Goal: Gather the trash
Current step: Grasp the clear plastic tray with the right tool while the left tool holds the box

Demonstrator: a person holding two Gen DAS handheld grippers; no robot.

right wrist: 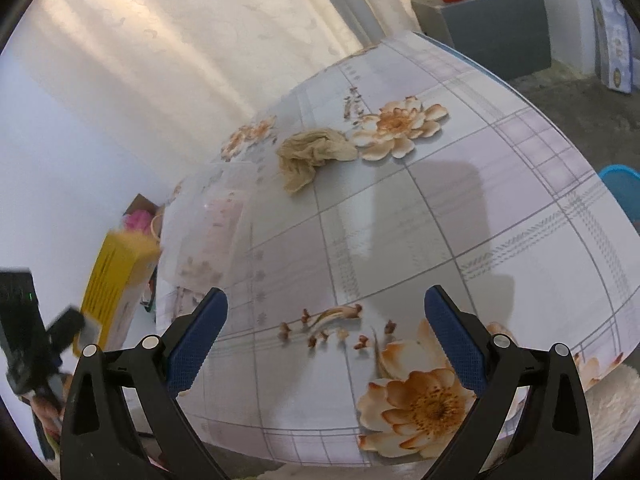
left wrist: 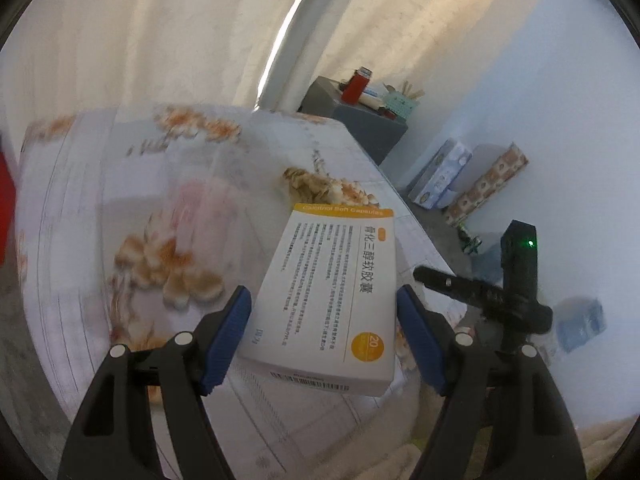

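My left gripper (left wrist: pixel 324 300) is shut on a white and orange medicine box (left wrist: pixel 328 280), its blue pads pressing the box's two long sides, lifted above the floral tablecloth (left wrist: pixel 120 200). In the right wrist view the same box (right wrist: pixel 116 276) shows yellow and blurred at the far left, off the table's edge. My right gripper (right wrist: pixel 326 296) hangs open over the near part of the table with nothing between its fingers. A crumpled beige tissue (right wrist: pixel 316 152) lies further back on the table, also seen just behind the box as the tissue (left wrist: pixel 316 184).
A translucent plastic container (right wrist: pixel 212 216) stands at the table's left edge. A grey cabinet (right wrist: pixel 488 28) with a red item is behind the table, flat boxes (left wrist: pixel 440 176) lean on the wall, a blue stool (right wrist: pixel 624 188) sits to the right, and an open carton (right wrist: pixel 138 212) is on the floor at left.
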